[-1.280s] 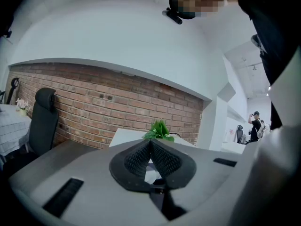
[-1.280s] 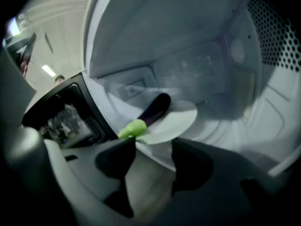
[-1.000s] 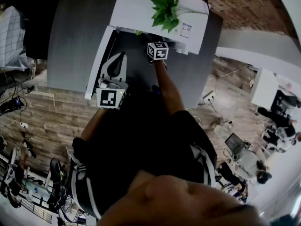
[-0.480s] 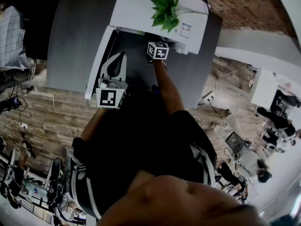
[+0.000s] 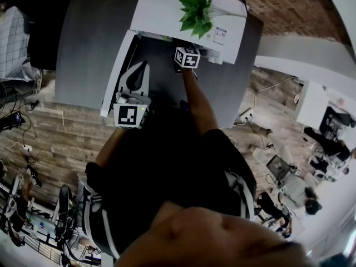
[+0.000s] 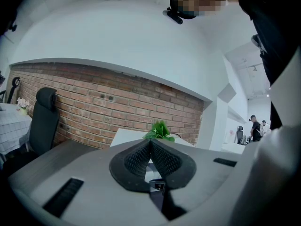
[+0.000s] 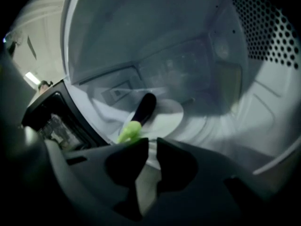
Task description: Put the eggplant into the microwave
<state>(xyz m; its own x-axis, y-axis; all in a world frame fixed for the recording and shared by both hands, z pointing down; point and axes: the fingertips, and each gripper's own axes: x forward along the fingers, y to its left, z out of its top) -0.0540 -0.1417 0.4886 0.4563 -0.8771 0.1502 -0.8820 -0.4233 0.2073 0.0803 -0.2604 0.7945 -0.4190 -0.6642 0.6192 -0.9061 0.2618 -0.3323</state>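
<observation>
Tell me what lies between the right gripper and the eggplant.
Nothing. In the right gripper view the right gripper, jaws just closing with nothing between them, sits just short of the green stem of the eggplant; only bare white turntable shows there.

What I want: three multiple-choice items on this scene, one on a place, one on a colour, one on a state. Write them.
1. Where does the dark purple, elongated eggplant lie? A on the grey desk; B on the round white turntable plate inside the white microwave; C between a gripper's jaws.
2. What colour is the eggplant's stem cap? A light green; B red; C brown.
3. How do the left gripper's jaws stand? A wide apart; B clamped on the eggplant; C together, nothing between.
1 B: the right gripper view shows it on the plate. 2 A: its near end is light green. 3 C: their tips meet in the left gripper view.
</observation>
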